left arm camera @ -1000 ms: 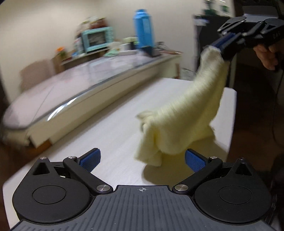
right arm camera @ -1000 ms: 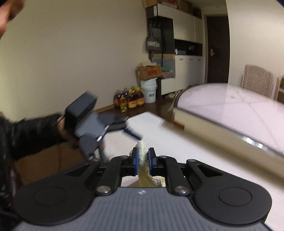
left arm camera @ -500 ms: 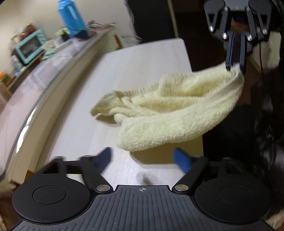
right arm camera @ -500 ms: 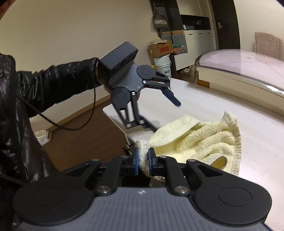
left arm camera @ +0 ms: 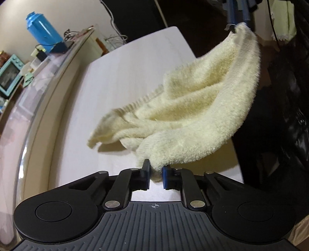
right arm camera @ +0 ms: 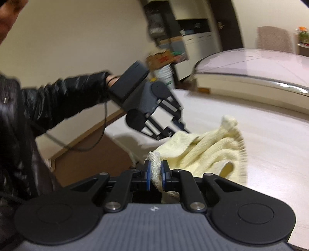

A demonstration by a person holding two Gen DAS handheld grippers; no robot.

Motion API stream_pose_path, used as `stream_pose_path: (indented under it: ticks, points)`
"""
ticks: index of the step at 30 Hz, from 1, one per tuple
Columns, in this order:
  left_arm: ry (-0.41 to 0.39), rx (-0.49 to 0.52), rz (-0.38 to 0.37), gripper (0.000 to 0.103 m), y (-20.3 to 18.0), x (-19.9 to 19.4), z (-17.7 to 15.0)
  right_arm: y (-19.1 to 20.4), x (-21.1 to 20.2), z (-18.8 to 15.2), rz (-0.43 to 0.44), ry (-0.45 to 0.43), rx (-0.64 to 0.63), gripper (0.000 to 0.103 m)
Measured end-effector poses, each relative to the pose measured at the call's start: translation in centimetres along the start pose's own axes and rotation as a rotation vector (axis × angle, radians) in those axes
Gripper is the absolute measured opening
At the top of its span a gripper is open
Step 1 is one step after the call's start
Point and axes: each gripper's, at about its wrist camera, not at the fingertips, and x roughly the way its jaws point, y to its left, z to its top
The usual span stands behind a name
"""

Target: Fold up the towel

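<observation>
A pale yellow towel (left arm camera: 193,108) hangs bunched between my two grippers above a white table (left arm camera: 123,73). My left gripper (left arm camera: 156,170) is shut on one corner of the towel at the table's near edge. My right gripper (right arm camera: 156,171) is shut on another corner and shows at the top right of the left wrist view (left arm camera: 238,11), holding that corner up. The towel (right arm camera: 210,150) sags to the table in the right wrist view. The left gripper also shows there (right arm camera: 179,127), its tips touching the towel's edge.
A long curved counter (left arm camera: 38,92) runs along the far side of the table, with a blue jug (left arm camera: 43,31) and a teal oven (left arm camera: 8,74) behind it. The person's dark sleeve (right arm camera: 58,104) is at the left. Cabinets and boxes (right arm camera: 164,58) stand by the wall.
My left gripper was open and short of the towel; it has moved up to the near corner and shut on it. The right gripper still holds its corner raised.
</observation>
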Motion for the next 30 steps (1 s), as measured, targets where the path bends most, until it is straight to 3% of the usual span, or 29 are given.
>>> stream_pose_path:
  ticks: [4,7,9,13,15,18,20,24,30]
  points:
    - [0.003,-0.017,0.088,0.011,3.0,-0.1,0.8,-2.5,-1.5,2.3,-0.086,-0.066,-0.02,0.011]
    - [-0.002,-0.045,0.235,0.01,6.6,-1.0,2.0,-5.1,-2.5,5.2,-0.16,-0.132,-0.041,0.011]
    - [-0.019,-0.076,0.339,0.01,8.5,-2.4,2.8,-6.9,-3.5,8.3,-0.245,-0.226,-0.092,0.011]
    - [-0.027,-0.089,0.483,0.01,9.3,-4.7,3.9,-6.2,-4.2,10.0,-0.268,-0.328,-0.162,0.011]
    - [0.003,-0.071,0.524,0.01,7.8,-4.9,3.6,-5.3,-4.0,9.6,-0.245,-0.327,-0.175,0.011]
    - [0.058,-0.06,0.497,0.011,4.4,-3.2,1.8,-3.2,-2.2,7.0,-0.168,-0.278,-0.187,0.011]
    - [0.1,-0.065,0.46,0.011,1.9,-1.4,-0.3,-1.4,1.1,3.5,-0.113,-0.205,-0.187,0.011]
    - [0.14,-0.128,0.413,0.013,-1.1,0.6,-3.3,-0.2,4.6,0.3,-0.075,-0.122,-0.181,0.011]
    - [0.139,-0.195,0.335,0.024,-3.9,-1.1,-6.1,1.5,7.2,-3.1,-0.038,-0.042,-0.177,0.011]
